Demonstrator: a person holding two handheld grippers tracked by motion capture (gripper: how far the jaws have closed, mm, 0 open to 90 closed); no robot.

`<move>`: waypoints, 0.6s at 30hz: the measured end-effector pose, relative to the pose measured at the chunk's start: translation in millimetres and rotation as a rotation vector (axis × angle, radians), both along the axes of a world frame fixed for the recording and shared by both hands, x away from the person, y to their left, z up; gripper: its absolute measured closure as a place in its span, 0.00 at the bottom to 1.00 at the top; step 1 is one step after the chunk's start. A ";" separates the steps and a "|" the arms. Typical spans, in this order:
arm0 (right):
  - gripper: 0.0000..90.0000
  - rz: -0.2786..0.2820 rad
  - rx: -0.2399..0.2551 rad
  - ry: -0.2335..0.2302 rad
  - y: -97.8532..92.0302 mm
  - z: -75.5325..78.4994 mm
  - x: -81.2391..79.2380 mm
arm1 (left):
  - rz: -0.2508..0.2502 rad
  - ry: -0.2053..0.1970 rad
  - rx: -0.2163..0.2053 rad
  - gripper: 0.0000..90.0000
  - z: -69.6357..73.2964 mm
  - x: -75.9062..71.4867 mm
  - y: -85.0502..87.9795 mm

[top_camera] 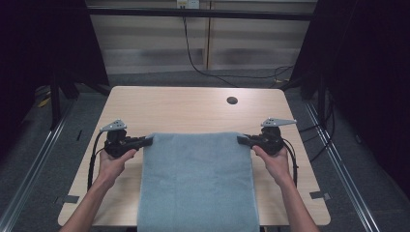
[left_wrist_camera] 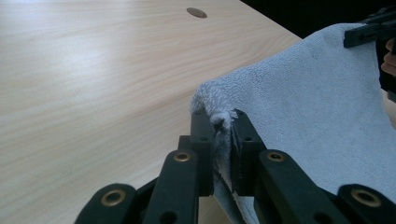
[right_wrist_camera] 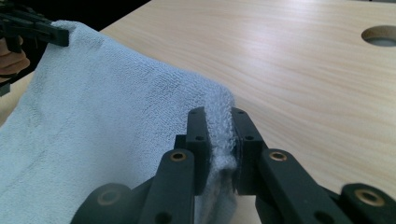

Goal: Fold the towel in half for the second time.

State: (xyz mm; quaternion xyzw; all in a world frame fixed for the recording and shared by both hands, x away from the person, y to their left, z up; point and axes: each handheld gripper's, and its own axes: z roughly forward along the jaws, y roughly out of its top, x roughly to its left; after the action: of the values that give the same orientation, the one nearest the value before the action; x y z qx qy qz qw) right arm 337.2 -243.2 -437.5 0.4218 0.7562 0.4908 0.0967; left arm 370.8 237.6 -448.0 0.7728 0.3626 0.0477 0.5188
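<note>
- A light blue towel (top_camera: 198, 183) lies on a wooden table (top_camera: 193, 108), and its near end hangs over the table's near edge.
- The left gripper (top_camera: 148, 140) pinches the towel's far left corner. Its jaws are squeezed tight on the cloth, as the left gripper view shows (left_wrist_camera: 219, 123).
- The right gripper (top_camera: 243, 140) pinches the far right corner. Its jaws are also clamped on the cloth (right_wrist_camera: 219, 119).
- The far edge of the towel is lifted off the table and pulled straight between the two grippers.
- A small round hole (top_camera: 232, 100) sits in the table, farther back and well apart from the towel.
</note>
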 end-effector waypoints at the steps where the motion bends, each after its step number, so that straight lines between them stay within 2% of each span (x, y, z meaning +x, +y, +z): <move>1: 0.89 0.000 -0.002 -0.005 0.3 1.1 0.5 | 0.008 -0.002 -0.014 0.91 0.8 1.2 0.0; 11: 0.89 -0.019 0.012 -0.036 -3.4 16.0 10.9 | 0.035 -0.029 -0.019 0.92 13.5 13.3 -4.9; 12: 0.89 -0.023 0.015 -0.038 -3.7 17.0 11.4 | 0.037 -0.031 -0.031 0.92 15.5 13.9 -4.8; 18: 0.89 -0.033 0.030 -0.049 -4.6 21.6 15.2 | 0.031 -0.061 -0.027 0.92 27.1 12.4 -6.5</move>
State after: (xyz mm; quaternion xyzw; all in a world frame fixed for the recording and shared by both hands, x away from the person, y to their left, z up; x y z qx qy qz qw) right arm 352.3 -247.9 -415.9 0.4235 0.7391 0.5105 0.1168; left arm 383.2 231.2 -420.9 0.7581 0.3593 0.0743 0.5391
